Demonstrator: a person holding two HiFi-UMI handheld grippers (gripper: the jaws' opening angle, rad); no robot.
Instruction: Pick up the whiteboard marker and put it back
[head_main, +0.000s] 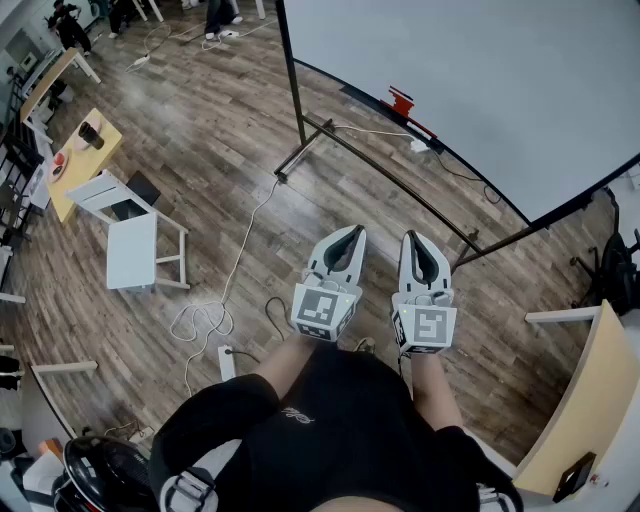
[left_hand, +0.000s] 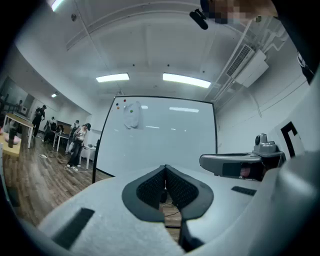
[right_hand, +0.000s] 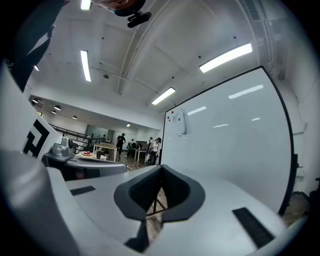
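Observation:
Both grippers are held side by side in front of me, pointing at a large whiteboard (head_main: 470, 90) on a black stand. My left gripper (head_main: 356, 231) is shut, its tips meeting with nothing between them; the same holds for my right gripper (head_main: 412, 237). In the left gripper view, the left gripper (left_hand: 165, 167) faces the whiteboard (left_hand: 165, 135), which carries a pale eraser-like shape (left_hand: 132, 115) and small magnets. In the right gripper view, the right gripper (right_hand: 161, 168) faces the whiteboard (right_hand: 230, 145) too. A small red thing (head_main: 401, 101) and a white thing (head_main: 419, 145) sit at the board's foot. I cannot make out a marker.
The stand's black base bars (head_main: 390, 170) run across the wooden floor. A white cable (head_main: 215, 318) and a power strip (head_main: 226, 362) lie at the left. White stools (head_main: 135, 240), a wooden table (head_main: 85, 150) and a desk (head_main: 585, 400) stand around. People (left_hand: 77, 142) stand far off.

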